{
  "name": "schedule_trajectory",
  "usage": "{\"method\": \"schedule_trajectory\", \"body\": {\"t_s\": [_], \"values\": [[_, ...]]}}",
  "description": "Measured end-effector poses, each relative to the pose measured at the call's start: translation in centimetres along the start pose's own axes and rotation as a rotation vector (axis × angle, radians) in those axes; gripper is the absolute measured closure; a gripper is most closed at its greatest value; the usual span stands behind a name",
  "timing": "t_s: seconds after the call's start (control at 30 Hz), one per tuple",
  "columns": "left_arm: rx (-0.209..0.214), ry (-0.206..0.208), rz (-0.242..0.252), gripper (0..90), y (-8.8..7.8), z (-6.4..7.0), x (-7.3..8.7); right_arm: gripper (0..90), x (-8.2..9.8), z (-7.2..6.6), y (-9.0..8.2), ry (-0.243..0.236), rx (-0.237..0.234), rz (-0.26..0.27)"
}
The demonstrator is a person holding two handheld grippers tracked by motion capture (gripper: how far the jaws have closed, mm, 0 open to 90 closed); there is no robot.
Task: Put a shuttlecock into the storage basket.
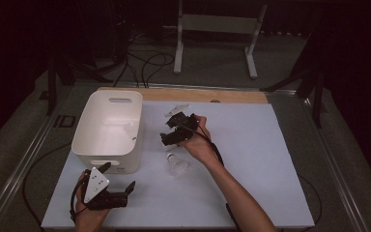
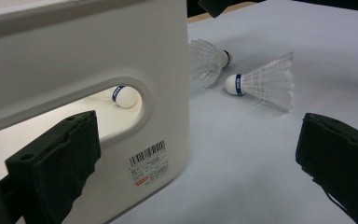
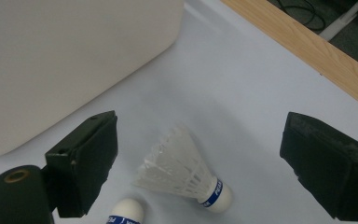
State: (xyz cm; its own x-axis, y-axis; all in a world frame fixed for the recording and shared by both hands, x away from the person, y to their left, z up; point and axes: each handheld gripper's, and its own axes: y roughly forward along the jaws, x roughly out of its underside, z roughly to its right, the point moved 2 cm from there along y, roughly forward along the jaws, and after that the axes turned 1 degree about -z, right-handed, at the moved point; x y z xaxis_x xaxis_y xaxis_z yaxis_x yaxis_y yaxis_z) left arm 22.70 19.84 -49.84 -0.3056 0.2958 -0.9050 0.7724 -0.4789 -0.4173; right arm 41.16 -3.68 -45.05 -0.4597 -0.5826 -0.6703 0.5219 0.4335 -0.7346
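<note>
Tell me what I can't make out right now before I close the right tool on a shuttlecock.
- Shuttlecock in the bin: left gripper view shows just its cork through the handle slot; the bin wall hides its feathers.
- Second shuttlecock: right gripper view's bottom edge cuts it off below the cork.
- Shuttlecock under the right tool: high view, the tool and hand cover it.
- Bin contents: high view is too dim and small to count.

— Where is the left hand?

— The left hand point(image 1: 89, 212) sits at the near left, gripping the black left gripper point(image 1: 121, 180) with its grey three-cornered plate; the jaws are spread wide, aimed up and to the right.

— And the right?

— The right forearm point(image 1: 236, 195) reaches from the near edge toward the middle, hand point(image 1: 200, 145) wrapped round the black right gripper point(image 1: 170, 126), jaws apart, pointing left.
</note>
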Motion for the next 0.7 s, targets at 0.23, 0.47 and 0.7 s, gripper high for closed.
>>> {"method": "schedule_trajectory", "body": {"t_s": [0.23,0.47,0.7], "values": [[0.000,-0.001,-0.001,0.5,0.0,0.0,0.0,11.5,0.0,-0.1,0.8,0.010,0.004,-0.013],[-0.001,0.000,0.000,0.5,0.0,0.0,0.0,12.9,0.1,-0.1,1.6,0.005,0.021,-0.027],[-0.001,0.000,0.000,0.5,0.0,0.0,0.0,15.7,0.2,-0.2,2.3,0.003,0.039,-0.043]]}}
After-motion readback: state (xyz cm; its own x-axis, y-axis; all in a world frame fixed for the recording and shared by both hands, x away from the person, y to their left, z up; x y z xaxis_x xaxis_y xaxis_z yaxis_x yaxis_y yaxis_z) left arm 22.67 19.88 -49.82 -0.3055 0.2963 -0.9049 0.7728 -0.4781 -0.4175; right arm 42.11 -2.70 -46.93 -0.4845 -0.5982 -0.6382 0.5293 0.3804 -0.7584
